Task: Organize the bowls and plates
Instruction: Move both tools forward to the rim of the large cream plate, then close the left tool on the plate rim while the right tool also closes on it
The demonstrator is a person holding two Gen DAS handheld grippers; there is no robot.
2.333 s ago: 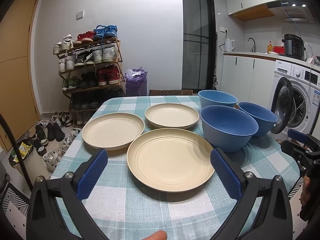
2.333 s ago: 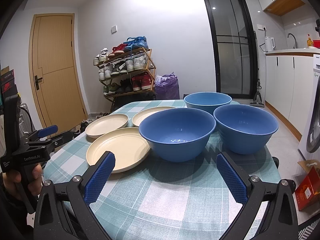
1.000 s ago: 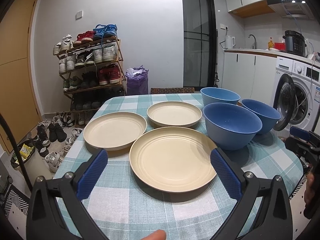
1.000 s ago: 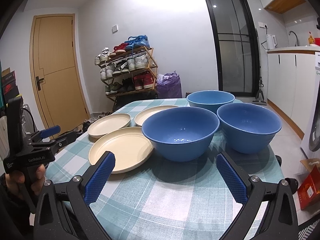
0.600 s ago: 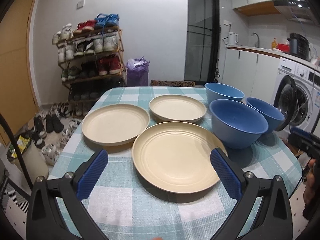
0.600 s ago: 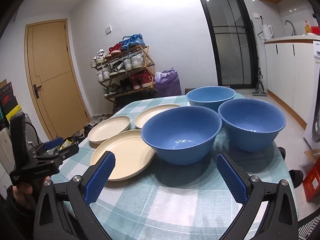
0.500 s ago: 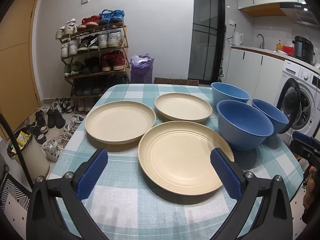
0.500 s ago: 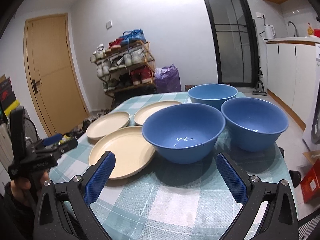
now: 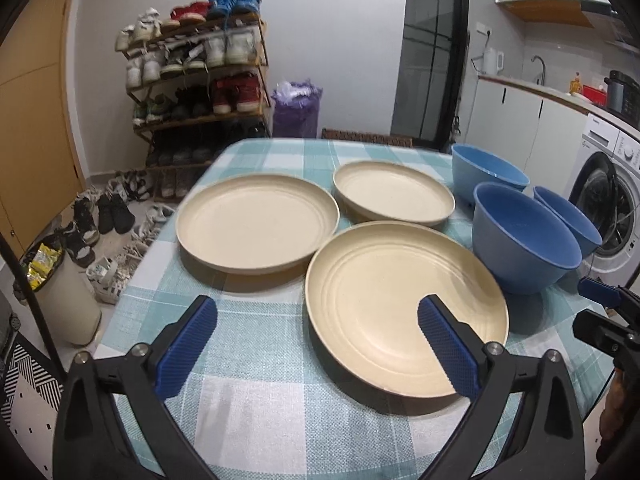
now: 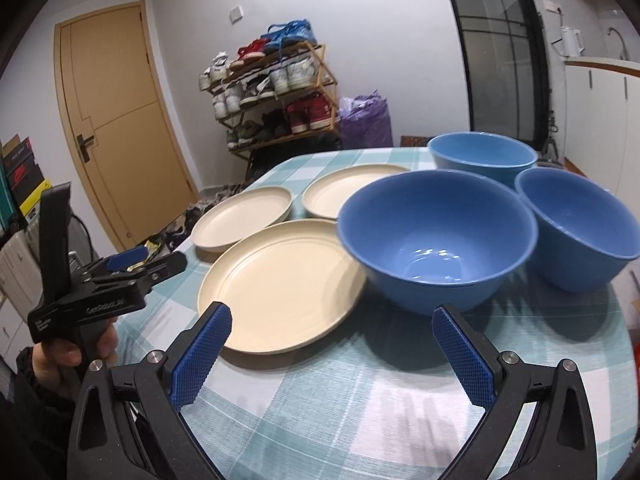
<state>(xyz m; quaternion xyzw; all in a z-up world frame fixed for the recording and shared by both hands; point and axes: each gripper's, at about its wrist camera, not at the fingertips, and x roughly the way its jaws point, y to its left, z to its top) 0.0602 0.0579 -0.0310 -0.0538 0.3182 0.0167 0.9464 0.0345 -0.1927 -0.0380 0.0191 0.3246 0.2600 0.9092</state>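
Cream near plate point(image 9: 404, 300) lies just ahead of our left tongs point(image 9: 316, 344), right of their middle; they are wide, closing, empty.

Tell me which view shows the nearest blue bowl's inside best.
The right wrist view: the nearest blue bowl sits ahead of the right gripper, its floor and glints visible. In the left wrist view that bowl stands off to the right, seen obliquely, mostly wall and rim.

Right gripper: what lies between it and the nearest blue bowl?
Only bare checked tablecloth separates the right gripper from the bowl, seen in the right wrist view.
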